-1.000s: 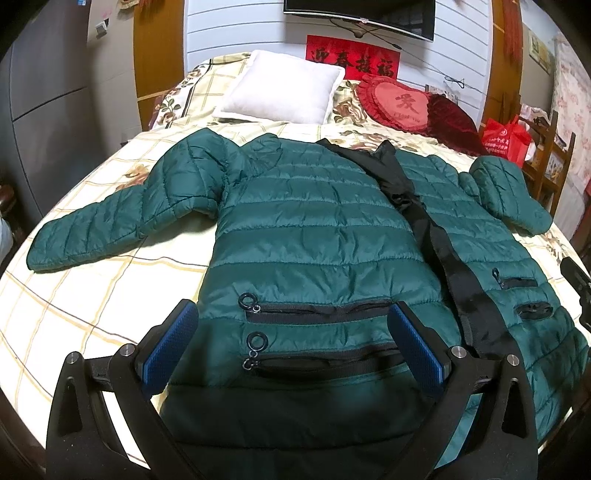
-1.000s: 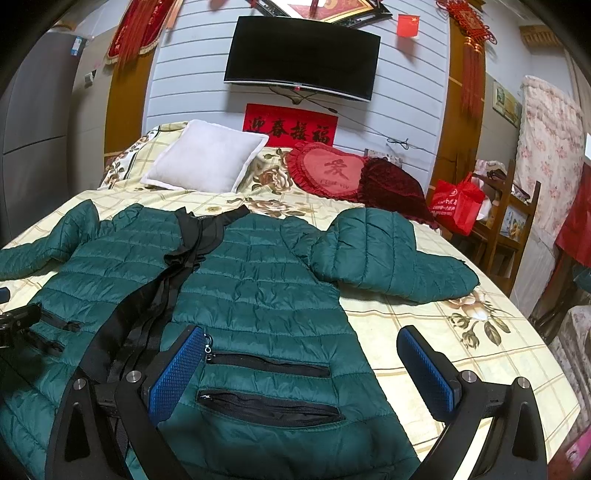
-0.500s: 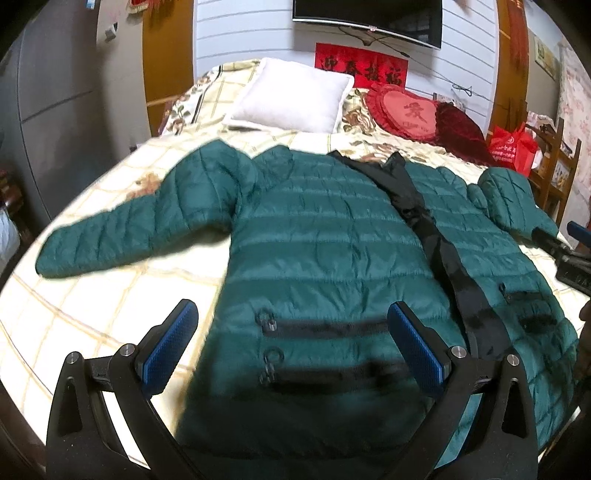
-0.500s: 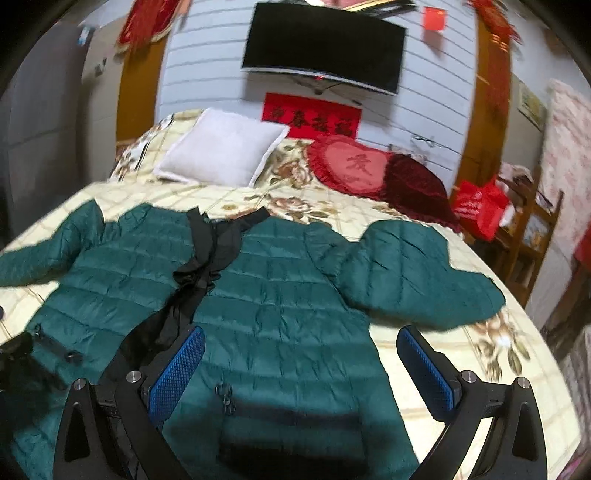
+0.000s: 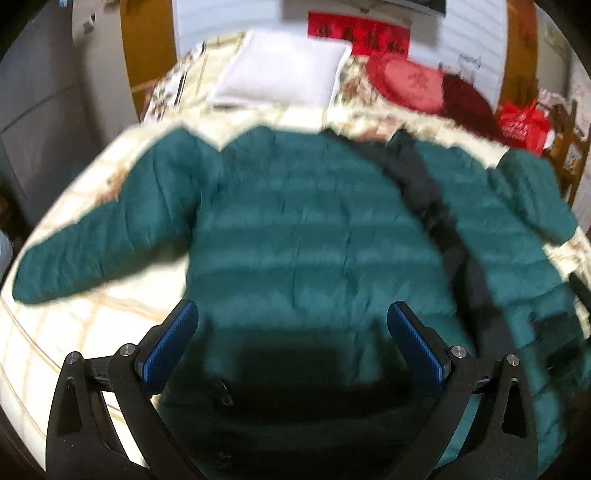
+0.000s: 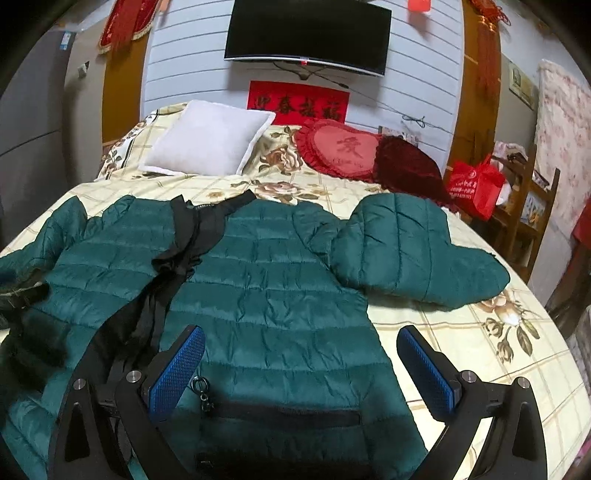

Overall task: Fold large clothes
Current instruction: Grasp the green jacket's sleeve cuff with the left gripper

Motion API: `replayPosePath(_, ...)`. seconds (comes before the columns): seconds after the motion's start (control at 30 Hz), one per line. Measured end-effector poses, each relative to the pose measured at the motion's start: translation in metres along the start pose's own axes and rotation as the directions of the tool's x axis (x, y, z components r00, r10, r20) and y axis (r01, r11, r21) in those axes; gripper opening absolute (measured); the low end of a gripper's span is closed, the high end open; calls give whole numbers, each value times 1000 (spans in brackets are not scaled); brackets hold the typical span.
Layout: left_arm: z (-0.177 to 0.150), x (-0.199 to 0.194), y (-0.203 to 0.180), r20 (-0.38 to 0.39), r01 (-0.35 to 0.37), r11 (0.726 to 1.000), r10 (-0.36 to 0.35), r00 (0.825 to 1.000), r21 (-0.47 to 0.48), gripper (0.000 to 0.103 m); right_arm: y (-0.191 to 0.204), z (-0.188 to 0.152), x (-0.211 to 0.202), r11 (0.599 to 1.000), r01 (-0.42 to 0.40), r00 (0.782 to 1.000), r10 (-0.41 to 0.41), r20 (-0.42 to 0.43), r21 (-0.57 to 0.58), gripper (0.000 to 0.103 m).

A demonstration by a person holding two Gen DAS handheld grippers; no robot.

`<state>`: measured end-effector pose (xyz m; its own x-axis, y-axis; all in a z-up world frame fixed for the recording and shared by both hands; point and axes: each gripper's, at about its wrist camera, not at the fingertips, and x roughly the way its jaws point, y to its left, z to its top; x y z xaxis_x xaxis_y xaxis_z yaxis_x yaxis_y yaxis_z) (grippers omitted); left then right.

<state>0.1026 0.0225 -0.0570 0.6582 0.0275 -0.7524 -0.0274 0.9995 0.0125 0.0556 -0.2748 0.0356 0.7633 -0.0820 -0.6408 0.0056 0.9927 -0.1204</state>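
Observation:
A dark green quilted jacket (image 5: 314, 236) lies spread front up on the bed, with a black open front strip (image 5: 436, 210) down its middle. Its left sleeve (image 5: 92, 251) stretches out to the left. In the right wrist view the jacket (image 6: 266, 280) fills the middle and its right sleeve (image 6: 413, 251) lies bent on the bedsheet. My left gripper (image 5: 291, 339) is open and empty above the jacket's lower left half. My right gripper (image 6: 301, 369) is open and empty above the jacket's lower right half, near a zip pocket (image 6: 280, 410).
The bed has a yellow checked floral sheet (image 6: 480, 354). A white pillow (image 6: 210, 140) and red heart cushions (image 6: 343, 147) lie at the headboard end. A red bag (image 6: 476, 184) and wooden shelf stand at the right. A TV (image 6: 306, 33) hangs on the wall.
Both grippers have moved forward over the jacket toward the collar; the pockets have slid down under them. The left wrist view is blurred by motion. Both stay open.

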Motion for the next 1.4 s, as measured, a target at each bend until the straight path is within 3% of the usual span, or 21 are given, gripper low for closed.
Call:
replayPosePath(0.07,-5,13,4,-62,-3,1000,2,998,-20,103,-2,0,2,1000,-2,1000,2,-7,8,103)
replayPosePath(0.23,-6,21,12,-104,13,998,-19,994,-62,103,-6,-2,9,1000,5,999,-4,-38,29,103)
replayPosePath(0.53,-8,13,19,-83,45,997,-51,995,-70,103,-8,-9,25,999,28,995,-24,-92,42,103)
replayPosePath(0.7,9,-19,55,-15,-20,996,19,1000,-84,103,-8,-14,34,998,53,990,-47,-131,41,103)
replayPosePath(0.83,21,-33,122,12,-107,984,110,994,-141,103,-5,-15,33,998,55,990,-51,-133,25,103)
replayPosePath(0.9,23,-30,171,1,-170,969,173,985,-182,103,-2,-15,33,999,52,990,-50,-135,14,103)
replayPosePath(1.0,19,-20,238,-42,-214,934,211,977,-286,103,-1,-16,31,999,51,990,-50,-131,8,103)
replayPosePath(1.13,-13,-22,342,-16,-133,818,150,988,-560,103,1,-16,31,999,48,990,-47,-129,6,103)
replayPosePath(1.2,-35,-24,382,16,-97,755,141,990,-648,101,1,-16,33,999,52,989,-51,-138,2,103)
replayPosePath(1.23,-42,-24,394,17,-89,740,135,991,-666,96,2,-16,34,999,51,989,-50,-141,1,103)
replayPosePath(1.4,-43,-7,409,-4,-74,737,96,995,-672,90,4,-16,36,999,52,988,-52,-147,-10,103)
